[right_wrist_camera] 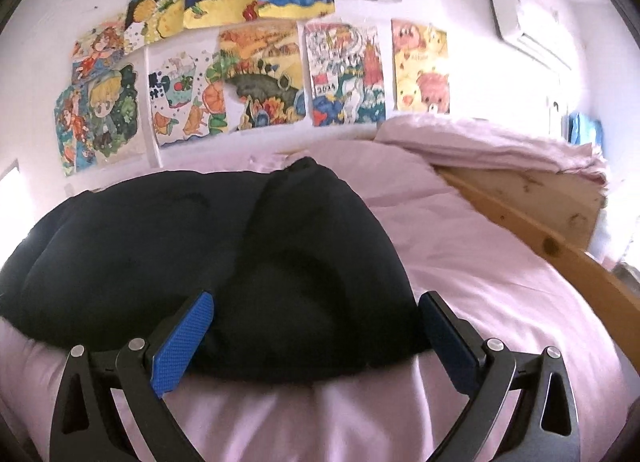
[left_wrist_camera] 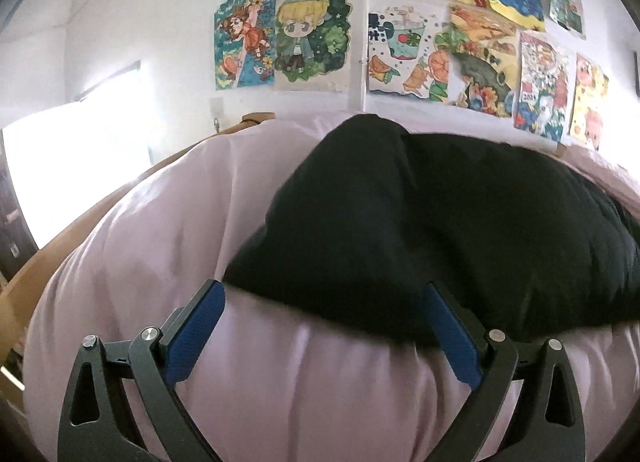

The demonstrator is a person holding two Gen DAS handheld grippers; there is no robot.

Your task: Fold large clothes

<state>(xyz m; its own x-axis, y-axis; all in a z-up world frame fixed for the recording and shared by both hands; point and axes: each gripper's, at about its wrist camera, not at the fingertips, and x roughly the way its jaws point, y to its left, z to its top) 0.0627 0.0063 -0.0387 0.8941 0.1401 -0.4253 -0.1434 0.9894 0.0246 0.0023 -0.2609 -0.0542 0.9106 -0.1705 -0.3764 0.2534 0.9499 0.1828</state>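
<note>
A large black garment (left_wrist_camera: 440, 222) lies spread on a bed with a pale pink sheet (left_wrist_camera: 160, 246). My left gripper (left_wrist_camera: 324, 294) is open and empty, its blue pads (left_wrist_camera: 196, 334) just above the garment's near left edge. In the right wrist view the same garment (right_wrist_camera: 200, 246) fills the middle and left. My right gripper (right_wrist_camera: 316, 302) is open and empty, its fingers astride the garment's near right edge over the sheet (right_wrist_camera: 480, 262). Each gripper is out of the other's view.
A wall of colourful children's drawings (left_wrist_camera: 400, 34) stands behind the bed. A wooden bed rail (right_wrist_camera: 532, 222) runs along the right side, with folded pink bedding (right_wrist_camera: 480, 142) beyond it. An air conditioner (right_wrist_camera: 520, 26) hangs high on the right. A bright window (left_wrist_camera: 72, 150) is left.
</note>
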